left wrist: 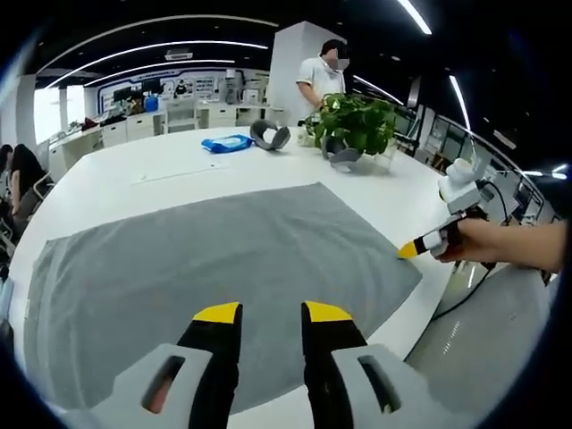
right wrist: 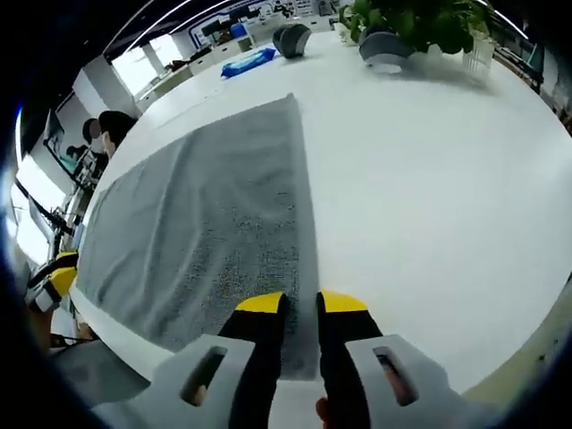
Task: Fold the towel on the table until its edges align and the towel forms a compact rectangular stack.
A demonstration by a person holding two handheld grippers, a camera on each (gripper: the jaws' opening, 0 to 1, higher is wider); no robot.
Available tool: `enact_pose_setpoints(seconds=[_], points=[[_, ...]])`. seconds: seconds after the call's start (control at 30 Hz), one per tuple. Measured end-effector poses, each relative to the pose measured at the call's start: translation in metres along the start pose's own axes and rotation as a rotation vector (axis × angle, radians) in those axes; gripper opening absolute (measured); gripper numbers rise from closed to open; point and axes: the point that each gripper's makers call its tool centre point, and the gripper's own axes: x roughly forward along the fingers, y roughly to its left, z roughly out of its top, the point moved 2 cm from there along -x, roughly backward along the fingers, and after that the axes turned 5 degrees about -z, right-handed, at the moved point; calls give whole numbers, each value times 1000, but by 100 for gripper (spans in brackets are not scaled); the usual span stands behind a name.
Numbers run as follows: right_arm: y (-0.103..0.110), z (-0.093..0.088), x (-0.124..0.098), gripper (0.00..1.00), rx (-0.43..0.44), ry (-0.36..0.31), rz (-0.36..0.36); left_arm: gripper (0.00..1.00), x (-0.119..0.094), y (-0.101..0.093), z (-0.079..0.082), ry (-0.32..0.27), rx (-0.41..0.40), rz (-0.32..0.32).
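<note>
Beyond the left hand-held gripper (left wrist: 272, 312), at the far side of the white desk (left wrist: 223, 165), lie a blue packet (left wrist: 226, 143), a grey curved band (left wrist: 270, 135) and a potted plant (left wrist: 357, 121) with a second grey band (left wrist: 343, 155) at its foot. A person in a white shirt (left wrist: 320, 76) stands behind the plant, and more desks fill the room further back. Nothing lies between either hand-held gripper and the towel (left wrist: 206, 268).

The towel, grey and spread flat in one layer, covers the near part of the desk just ahead of the left hand-held gripper, whose yellow-tipped jaws stand a little apart over the towel's near edge with nothing between them; whether they touch the cloth cannot be told.

To its right, the right hand-held gripper (left wrist: 411, 249) sits at the towel's right corner, held in a hand (left wrist: 487, 241). In the right gripper view, the right hand-held gripper (right wrist: 298, 304) shows its jaws with a narrow gap between them, over the towel's (right wrist: 206, 223) near corner and edge; whether cloth is pinched cannot be told. Bare desk (right wrist: 429, 179) stretches to its right, the plant (right wrist: 416, 20), packet (right wrist: 248, 61) and bands (right wrist: 291, 38) far ahead. The left hand-held gripper (right wrist: 54, 281) shows at its far left, by the towel's other corner.
</note>
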Motion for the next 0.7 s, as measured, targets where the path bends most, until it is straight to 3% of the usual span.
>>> enact_pose_setpoints(seconds=[0.27, 0.47, 0.7], points=[[-4, -4, 1, 1, 40, 19, 3, 27, 1, -2, -1, 11, 14, -5], [-3, 1, -3, 0, 99, -2, 29, 27, 1, -3, -1, 13, 20, -6], [5, 10, -9, 0, 74, -48, 54, 27, 1, -2, -3, 21, 20, -2]])
